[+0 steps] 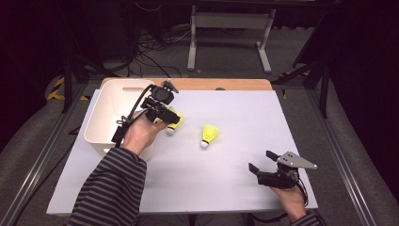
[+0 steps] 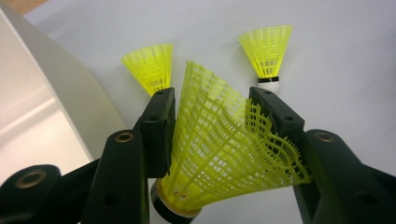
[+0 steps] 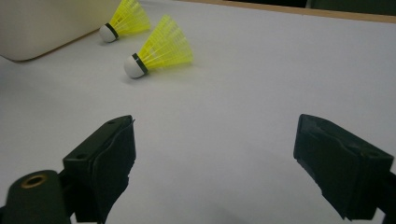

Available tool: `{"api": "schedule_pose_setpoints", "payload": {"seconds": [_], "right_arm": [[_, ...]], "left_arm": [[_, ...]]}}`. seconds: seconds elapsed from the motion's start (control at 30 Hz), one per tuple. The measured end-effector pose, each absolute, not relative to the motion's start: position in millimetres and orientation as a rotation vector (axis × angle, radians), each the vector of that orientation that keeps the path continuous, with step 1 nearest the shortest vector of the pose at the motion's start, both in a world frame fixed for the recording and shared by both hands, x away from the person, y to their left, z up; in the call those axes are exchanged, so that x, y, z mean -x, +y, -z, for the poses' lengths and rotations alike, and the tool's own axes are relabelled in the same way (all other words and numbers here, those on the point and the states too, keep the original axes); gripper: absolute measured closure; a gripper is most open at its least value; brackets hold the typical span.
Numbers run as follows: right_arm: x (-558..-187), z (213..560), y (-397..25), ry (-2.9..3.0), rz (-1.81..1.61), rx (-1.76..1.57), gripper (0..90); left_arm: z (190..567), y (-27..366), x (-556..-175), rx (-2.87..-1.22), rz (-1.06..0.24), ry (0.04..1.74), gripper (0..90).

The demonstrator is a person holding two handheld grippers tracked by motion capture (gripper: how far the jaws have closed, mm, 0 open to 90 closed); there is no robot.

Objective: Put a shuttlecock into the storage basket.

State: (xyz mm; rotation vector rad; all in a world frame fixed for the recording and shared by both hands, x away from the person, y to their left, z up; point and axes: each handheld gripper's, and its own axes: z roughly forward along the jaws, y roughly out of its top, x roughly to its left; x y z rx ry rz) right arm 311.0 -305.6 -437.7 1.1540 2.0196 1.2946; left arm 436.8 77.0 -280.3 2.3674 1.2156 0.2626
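Note:
My left gripper (image 2: 212, 98) is shut on a yellow shuttlecock (image 2: 219, 149), squeezing its mesh skirt between the jaws with the cork end toward the camera. In the high view this gripper (image 1: 162, 115) hovers beside the right wall of a white bin (image 1: 106, 113). Two more yellow shuttlecocks lie on the white table: one by the bin (image 1: 173, 123) (image 2: 150, 67) (image 3: 122, 21), and one toward the middle (image 1: 209, 135) (image 2: 267, 53) (image 3: 161, 46). My right gripper (image 1: 261, 160) (image 3: 215, 135) stands open near the front right, with nothing between its jaws.
The bin (image 2: 46, 116) (image 3: 46, 23) stands at the table's left side. A white sheet (image 1: 226, 183) covers the table, and a wooden strip (image 1: 226, 84) shows along the far edge. Cables and a metal frame (image 1: 230, 33) stand on the floor beyond.

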Motion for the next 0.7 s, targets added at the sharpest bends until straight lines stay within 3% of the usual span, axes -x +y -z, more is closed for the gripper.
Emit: {"api": "schedule_pose_setpoints", "payload": {"seconds": [0.7], "right_arm": [[-311.4, 438.3, -305.5, 2.025, -1.288, -1.158, 13.4]], "left_arm": [[274.9, 97.5, -437.7, -2.337, -0.275, 1.254, 54.0]]}}
